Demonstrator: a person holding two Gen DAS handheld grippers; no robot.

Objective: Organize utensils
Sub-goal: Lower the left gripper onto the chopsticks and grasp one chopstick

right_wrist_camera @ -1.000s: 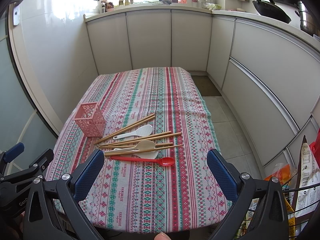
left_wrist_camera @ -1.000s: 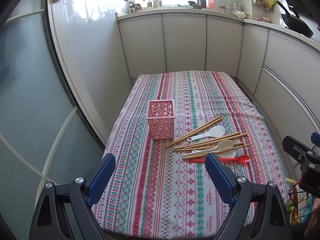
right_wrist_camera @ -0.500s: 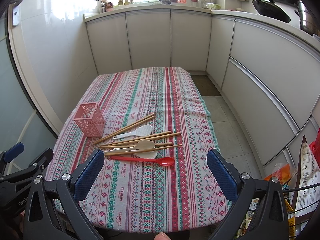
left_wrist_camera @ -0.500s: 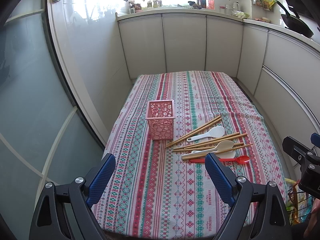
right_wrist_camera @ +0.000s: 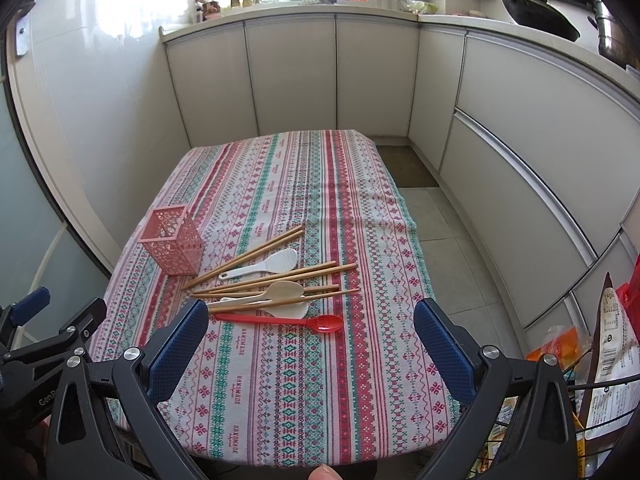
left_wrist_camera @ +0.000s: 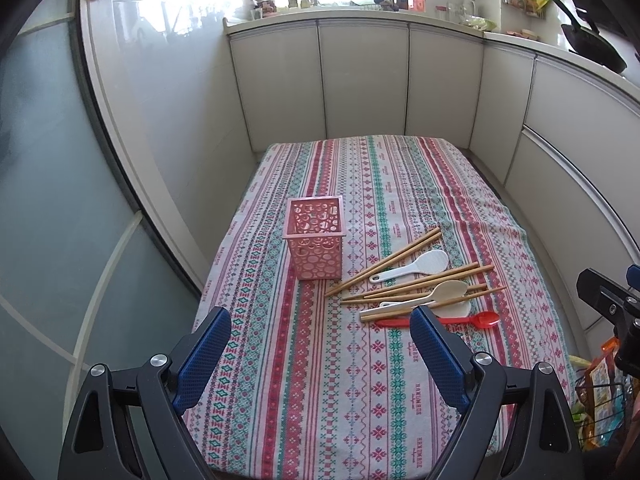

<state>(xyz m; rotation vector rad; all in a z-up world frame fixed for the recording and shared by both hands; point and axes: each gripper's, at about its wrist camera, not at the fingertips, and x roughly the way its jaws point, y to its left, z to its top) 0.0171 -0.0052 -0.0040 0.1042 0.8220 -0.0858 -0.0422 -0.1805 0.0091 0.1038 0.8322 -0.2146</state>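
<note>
My left claw (left_wrist_camera: 320, 354) points forward and down, its jaws spread wide with nothing between them. Its blue textured pads (left_wrist_camera: 204, 360) face each other across the gap. My right claw (right_wrist_camera: 312, 350) sits in the same downward tilt, jaws equally wide and empty, blue pads (right_wrist_camera: 444, 354) clear of any contact. Both claws are side by side: each camera catches the black frame of the other at its edge. A fingertip (right_wrist_camera: 325, 472) shows at the bottom of the right view.
</note>
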